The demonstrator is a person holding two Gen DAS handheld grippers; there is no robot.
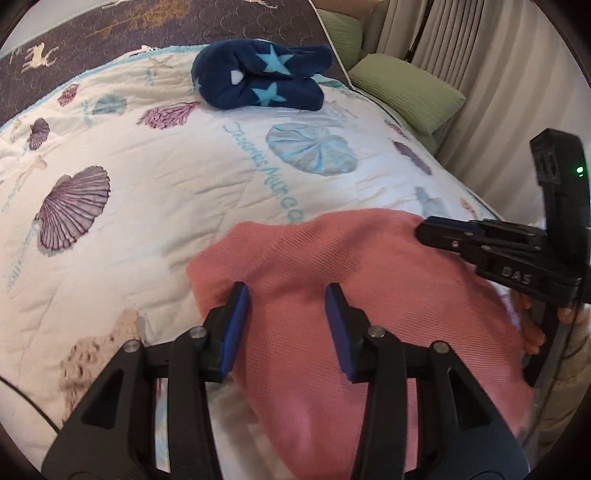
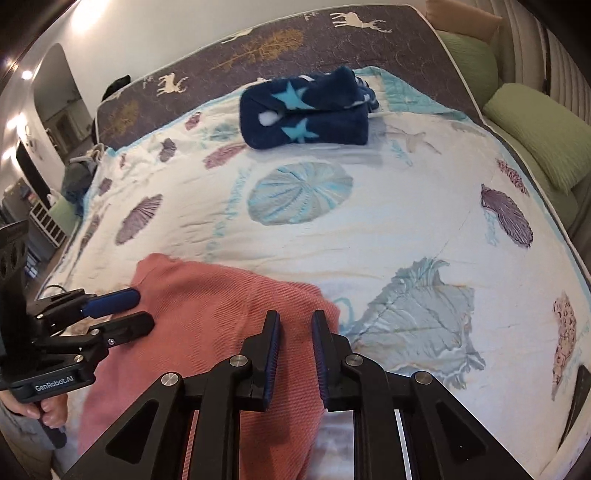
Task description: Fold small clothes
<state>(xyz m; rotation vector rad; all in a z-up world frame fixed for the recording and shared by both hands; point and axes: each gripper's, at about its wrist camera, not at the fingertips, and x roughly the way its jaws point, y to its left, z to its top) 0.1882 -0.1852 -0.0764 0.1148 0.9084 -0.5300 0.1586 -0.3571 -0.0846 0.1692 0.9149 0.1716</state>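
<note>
Hovering low over the bed, the left hand-held gripper (image 1: 287, 293) fills the bottom of its own view, its blue-padded jaws standing apart with nothing pinched between them and only the pink knit garment (image 1: 332, 295) lying beneath. That garment spreads across the lower centre and lower right of the left wrist frame, resting on the seashell-print quilt (image 1: 147, 184). The right hand-held gripper (image 2: 294, 321) sits at the bottom centre of its own frame with a narrow gap between its jaws; it hangs over the right edge of the pink cloth, and no fabric shows between the pads. A hand (image 2: 51, 406) wraps the left tool's grip at the lower left of the right wrist frame.

Further up the quilt, in the upper middle of both frames and well apart from the pink piece, lies a folded navy fleece garment with light-blue stars (image 1: 262, 79). Behind it runs a dark bedspread with deer and tree motifs (image 1: 147, 26). Green pillows (image 1: 402, 90) are stacked at the upper right, beside pale pleated curtains (image 1: 480, 55).
</note>
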